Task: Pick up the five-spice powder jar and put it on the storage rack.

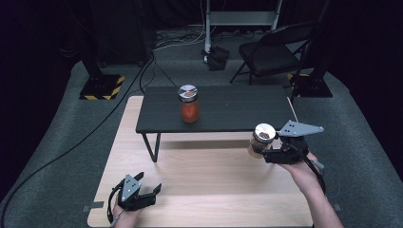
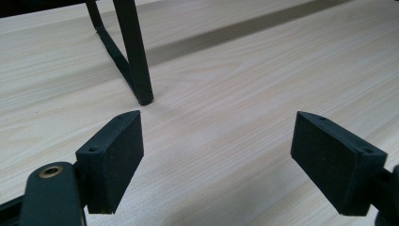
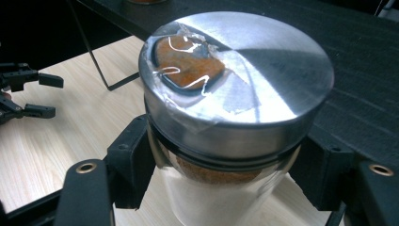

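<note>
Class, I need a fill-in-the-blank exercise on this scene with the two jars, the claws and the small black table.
1. The right claw is shut on a ____ with a metal lid.
2. The left claw is open, with ____ between its jaws.
3. The red jar stands on the ____ table.
4. That table's leg rests on a ____ board.

Missing words: jar; nothing; black; wooden

Premises: a recording studio or lab. Evidence beyond the jaws: dark curtained surround, grey carpet, stand bases with hazard-striped plates [image 1: 101,87], loose floor cables [image 1: 71,147], a folding chair [image 1: 273,52], a light wooden table [image 1: 204,190].
</note>
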The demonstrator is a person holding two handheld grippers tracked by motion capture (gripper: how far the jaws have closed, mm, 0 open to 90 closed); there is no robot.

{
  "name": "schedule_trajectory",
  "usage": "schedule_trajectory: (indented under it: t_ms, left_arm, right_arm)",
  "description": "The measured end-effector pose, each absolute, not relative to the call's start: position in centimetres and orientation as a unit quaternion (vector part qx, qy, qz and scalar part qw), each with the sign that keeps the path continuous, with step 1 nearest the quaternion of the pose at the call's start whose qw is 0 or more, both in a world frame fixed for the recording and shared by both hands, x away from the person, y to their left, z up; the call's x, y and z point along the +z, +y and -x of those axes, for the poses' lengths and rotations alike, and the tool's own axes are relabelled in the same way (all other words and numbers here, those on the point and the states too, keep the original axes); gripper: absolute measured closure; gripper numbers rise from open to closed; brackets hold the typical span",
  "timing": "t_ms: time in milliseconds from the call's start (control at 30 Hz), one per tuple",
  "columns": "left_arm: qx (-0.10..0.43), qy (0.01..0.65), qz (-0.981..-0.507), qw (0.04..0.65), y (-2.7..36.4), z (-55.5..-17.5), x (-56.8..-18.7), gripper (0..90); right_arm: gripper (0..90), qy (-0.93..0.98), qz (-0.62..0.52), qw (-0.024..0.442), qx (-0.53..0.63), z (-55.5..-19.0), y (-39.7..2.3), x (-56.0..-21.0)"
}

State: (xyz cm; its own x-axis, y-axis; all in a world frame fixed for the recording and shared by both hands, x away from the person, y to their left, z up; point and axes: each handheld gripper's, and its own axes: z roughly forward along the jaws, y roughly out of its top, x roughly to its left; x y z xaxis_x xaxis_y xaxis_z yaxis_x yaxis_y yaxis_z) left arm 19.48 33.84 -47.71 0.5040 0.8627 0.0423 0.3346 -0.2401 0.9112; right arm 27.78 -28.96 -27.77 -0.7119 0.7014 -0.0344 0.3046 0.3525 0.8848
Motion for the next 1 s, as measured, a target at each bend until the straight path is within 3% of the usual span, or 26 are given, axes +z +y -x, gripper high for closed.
schedule_trajectory:
  t_ms: [1000]
  left_arm:
    - [0.285, 0.409, -0.734, 0.462, 33.9, -19.5, -47.7, 17.6]
  right_arm:
    - [30.0, 0.782, -0.323, 0.213, 0.489, -28.8, -29.2, -23.6]
